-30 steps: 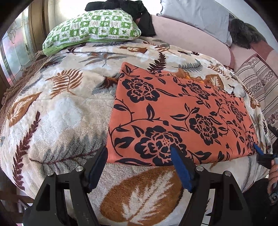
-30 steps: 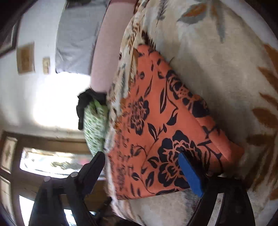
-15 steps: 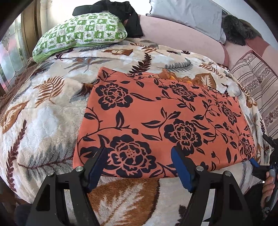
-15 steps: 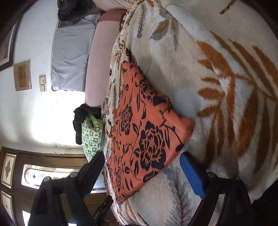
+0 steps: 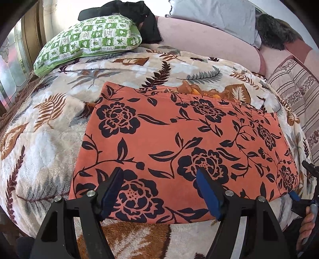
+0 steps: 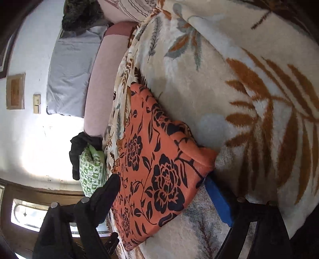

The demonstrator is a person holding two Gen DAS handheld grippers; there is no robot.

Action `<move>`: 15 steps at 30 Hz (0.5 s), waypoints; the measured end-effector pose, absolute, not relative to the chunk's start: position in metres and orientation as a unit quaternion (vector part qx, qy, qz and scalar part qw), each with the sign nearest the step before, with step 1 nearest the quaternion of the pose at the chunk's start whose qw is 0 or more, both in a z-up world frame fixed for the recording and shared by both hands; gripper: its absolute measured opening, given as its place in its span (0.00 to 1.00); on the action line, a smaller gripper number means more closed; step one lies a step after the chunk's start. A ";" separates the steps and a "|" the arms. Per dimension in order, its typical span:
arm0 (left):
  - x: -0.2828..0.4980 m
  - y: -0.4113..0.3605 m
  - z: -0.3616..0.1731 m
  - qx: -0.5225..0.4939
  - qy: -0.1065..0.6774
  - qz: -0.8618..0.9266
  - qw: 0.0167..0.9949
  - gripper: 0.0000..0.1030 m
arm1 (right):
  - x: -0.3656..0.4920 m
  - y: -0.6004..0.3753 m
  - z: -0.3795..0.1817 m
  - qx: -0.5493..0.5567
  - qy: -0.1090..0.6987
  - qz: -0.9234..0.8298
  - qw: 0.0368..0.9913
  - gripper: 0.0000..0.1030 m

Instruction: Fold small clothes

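Note:
An orange cloth with black flowers (image 5: pixel 179 143) lies flat and folded on the leaf-patterned blanket (image 5: pixel 45 139). My left gripper (image 5: pixel 159 175) is open, its fingers over the cloth's near edge, holding nothing. My right gripper (image 6: pixel 161 183) is open at the cloth's (image 6: pixel 155 163) right near corner; it is turned on its side, and its blue pad (image 6: pixel 217 197) lies on the blanket just beside that corner. The right gripper also shows at the right edge of the left wrist view (image 5: pixel 299 197), held in a hand.
A green checked pillow (image 5: pixel 89 41) with a black garment (image 5: pixel 127 10) on it lies at the back left. A pink bolster (image 5: pixel 209 35), a grey pillow (image 5: pixel 215 14) and a striped cushion (image 5: pixel 299 95) line the back and right. A window is at the left.
My left gripper has moved right along the cloth's near edge and now sits over the cloth. My right gripper has drawn back off the cloth, then come in again to its corner.

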State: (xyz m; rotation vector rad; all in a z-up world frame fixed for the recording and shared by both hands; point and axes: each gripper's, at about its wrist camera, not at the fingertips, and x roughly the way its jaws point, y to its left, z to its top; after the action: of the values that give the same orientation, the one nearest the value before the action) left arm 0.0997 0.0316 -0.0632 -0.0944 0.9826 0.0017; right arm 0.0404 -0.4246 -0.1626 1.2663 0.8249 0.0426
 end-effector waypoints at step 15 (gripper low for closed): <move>0.096 0.018 -0.056 -0.018 0.438 -0.006 0.899 0.81 | 0.066 -0.419 -0.160 0.527 0.399 -0.003 0.750 0.34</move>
State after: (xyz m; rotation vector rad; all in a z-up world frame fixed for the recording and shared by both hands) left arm 0.0959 0.0175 -0.0562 -0.0370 0.9078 -0.0119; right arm 0.0659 -0.4186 -0.1597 1.1519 0.8708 -0.0075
